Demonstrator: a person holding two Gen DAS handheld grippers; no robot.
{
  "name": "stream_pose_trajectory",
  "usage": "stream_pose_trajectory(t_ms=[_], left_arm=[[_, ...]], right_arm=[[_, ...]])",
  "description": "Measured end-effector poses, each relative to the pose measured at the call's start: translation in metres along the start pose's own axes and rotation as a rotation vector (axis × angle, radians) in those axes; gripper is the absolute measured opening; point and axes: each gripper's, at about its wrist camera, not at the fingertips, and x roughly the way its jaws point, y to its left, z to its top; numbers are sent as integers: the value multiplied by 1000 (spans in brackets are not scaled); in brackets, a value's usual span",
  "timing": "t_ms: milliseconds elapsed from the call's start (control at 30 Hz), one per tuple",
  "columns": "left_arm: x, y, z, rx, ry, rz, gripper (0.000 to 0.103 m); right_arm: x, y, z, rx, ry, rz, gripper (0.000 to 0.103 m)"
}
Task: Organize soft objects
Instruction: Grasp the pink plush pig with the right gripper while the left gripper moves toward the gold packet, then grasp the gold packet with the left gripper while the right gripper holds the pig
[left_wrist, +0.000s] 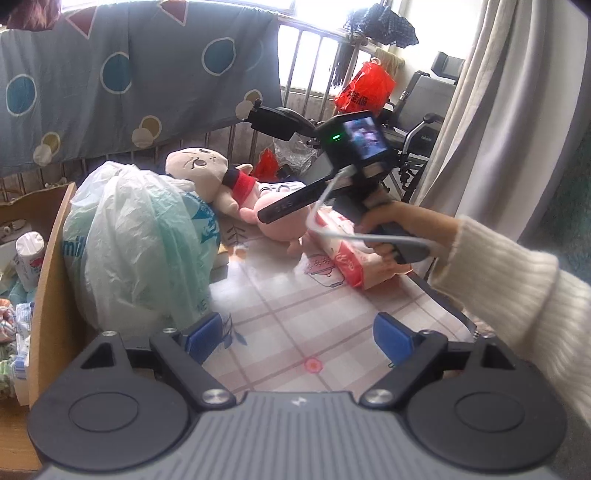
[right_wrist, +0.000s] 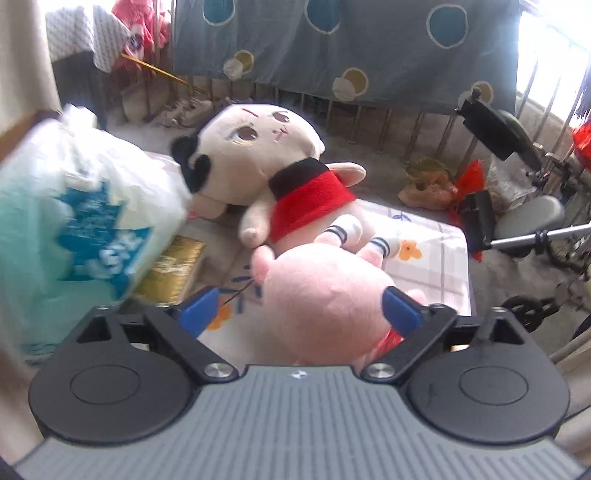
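A pink plush toy (right_wrist: 325, 291) lies on the checked tablecloth (right_wrist: 424, 258), with a cream-headed doll (right_wrist: 280, 158) in a red and black top lying just behind it. My right gripper (right_wrist: 299, 308) is open around the pink plush. Its right pad touches the toy's side and its left pad stands clear. In the left wrist view the doll (left_wrist: 207, 170) and pink plush (left_wrist: 273, 218) lie at the table's far side, under the hand (left_wrist: 388, 229) that holds the right gripper. My left gripper (left_wrist: 298, 338) is open over bare tablecloth (left_wrist: 295, 302) with nothing between its fingers.
A bulging white and green plastic bag (left_wrist: 140, 240) fills the table's left side, over a gold box (right_wrist: 173, 269). A pink tissue pack (left_wrist: 347, 262) lies at the right. A cardboard box (left_wrist: 48, 277) stands left of the table. Railing with a hung blanket (left_wrist: 110, 74) and a wheelchair (left_wrist: 424, 122) stand beyond.
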Motion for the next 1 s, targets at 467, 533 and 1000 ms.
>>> stream_pose_trajectory(t_ms=[467, 533, 1000], left_arm=[[-24, 42, -8, -65, -54, 84, 89], [-33, 43, -3, -56, -75, 84, 82], [76, -34, 53, 582, 98, 219, 66]], right_arm=[[15, 3, -15, 125, 169, 195, 85], [1, 10, -25, 152, 194, 254, 86], [-111, 26, -158, 408, 69, 278, 88]])
